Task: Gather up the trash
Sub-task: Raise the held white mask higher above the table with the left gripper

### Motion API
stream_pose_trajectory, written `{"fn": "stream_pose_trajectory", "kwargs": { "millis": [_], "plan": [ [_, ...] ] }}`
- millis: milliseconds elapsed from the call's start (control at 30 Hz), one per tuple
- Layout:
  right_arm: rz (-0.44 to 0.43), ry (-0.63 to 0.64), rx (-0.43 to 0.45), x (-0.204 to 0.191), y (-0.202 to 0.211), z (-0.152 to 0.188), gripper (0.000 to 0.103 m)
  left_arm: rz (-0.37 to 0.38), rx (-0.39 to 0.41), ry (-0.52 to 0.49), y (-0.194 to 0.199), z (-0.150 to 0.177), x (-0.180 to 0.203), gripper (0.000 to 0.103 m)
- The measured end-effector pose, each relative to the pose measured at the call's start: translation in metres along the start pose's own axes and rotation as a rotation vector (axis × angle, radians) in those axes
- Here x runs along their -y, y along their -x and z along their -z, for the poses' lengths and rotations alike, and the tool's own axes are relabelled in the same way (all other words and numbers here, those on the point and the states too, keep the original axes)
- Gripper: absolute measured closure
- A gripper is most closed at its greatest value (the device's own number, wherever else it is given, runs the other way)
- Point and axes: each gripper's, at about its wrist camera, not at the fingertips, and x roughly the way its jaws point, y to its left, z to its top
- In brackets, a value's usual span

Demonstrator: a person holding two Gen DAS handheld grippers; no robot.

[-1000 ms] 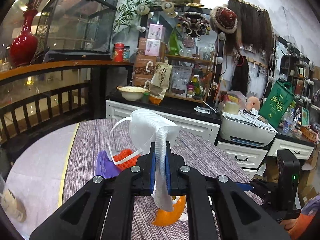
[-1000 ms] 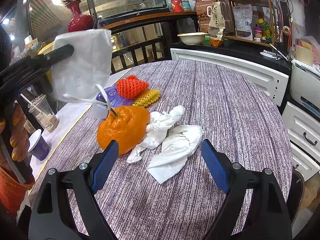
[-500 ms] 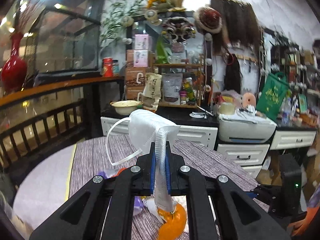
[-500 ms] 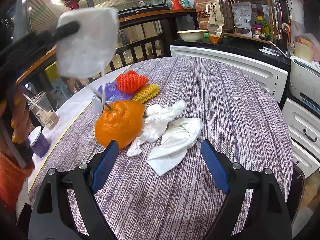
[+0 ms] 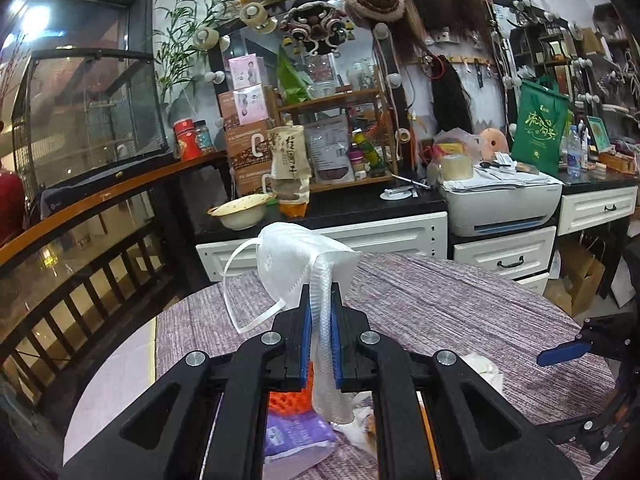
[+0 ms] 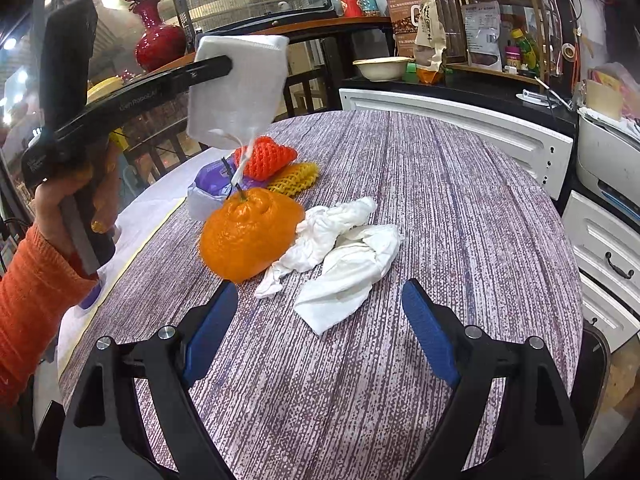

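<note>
We hold the left gripper (image 5: 320, 312) up in the air above the round table (image 6: 440, 200). Its two blue pads are squeezed tight on a white face mask (image 5: 296, 256). The mask sticks up past the pads, and one thin loop hangs off its left side. From the right camera we see the mask (image 6: 236, 92) hanging high over the other things, and a hand (image 6: 76, 200) in an orange sleeve holds that gripper's handle.

Our right gripper (image 6: 320, 320) is low over the table with its blue pads far apart. Nothing is between them. Just past it lie two crumpled white tissues (image 6: 344, 256), touching each other. A big orange (image 6: 248, 232) sits right beside them on the left. Behind the orange we see a red foam net (image 6: 268, 156), a yellow foam net (image 6: 296, 176) and a purple packet (image 6: 212, 180), all close together.
</note>
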Motion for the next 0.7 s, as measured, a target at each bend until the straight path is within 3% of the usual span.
{"fn": "stream_pose_trajectory", "kwargs": {
  "millis": [100, 200, 267, 400, 533, 700],
  "plan": [
    [-0.006, 0.003, -0.006, -0.003, -0.003, 0.000, 0.020, 0.012, -0.005, -0.027, -0.003, -0.004, -0.007, 0.094],
    [-0.017, 0.008, -0.005, -0.009, -0.002, 0.000, 0.020, 0.052, -0.045, -0.119, -0.010, -0.006, -0.004, 0.094],
    [-0.019, 0.015, -0.001, -0.010, 0.000, 0.000, 0.020, 0.038, -0.072, -0.223, -0.012, -0.003, 0.002, 0.094],
    [-0.026, 0.011, 0.001, -0.010, 0.003, 0.000, 0.020, 0.024, -0.113, -0.324, -0.012, 0.003, 0.001, 0.094],
    [-0.028, 0.004, -0.001, -0.009, 0.002, 0.000, 0.020, -0.003, -0.088, -0.303, -0.002, 0.000, -0.014, 0.094],
    [-0.035, 0.000, -0.004, -0.010, 0.002, 0.001, 0.020, 0.069, -0.052, -0.307, 0.018, -0.001, -0.002, 0.094]
  ]
}}
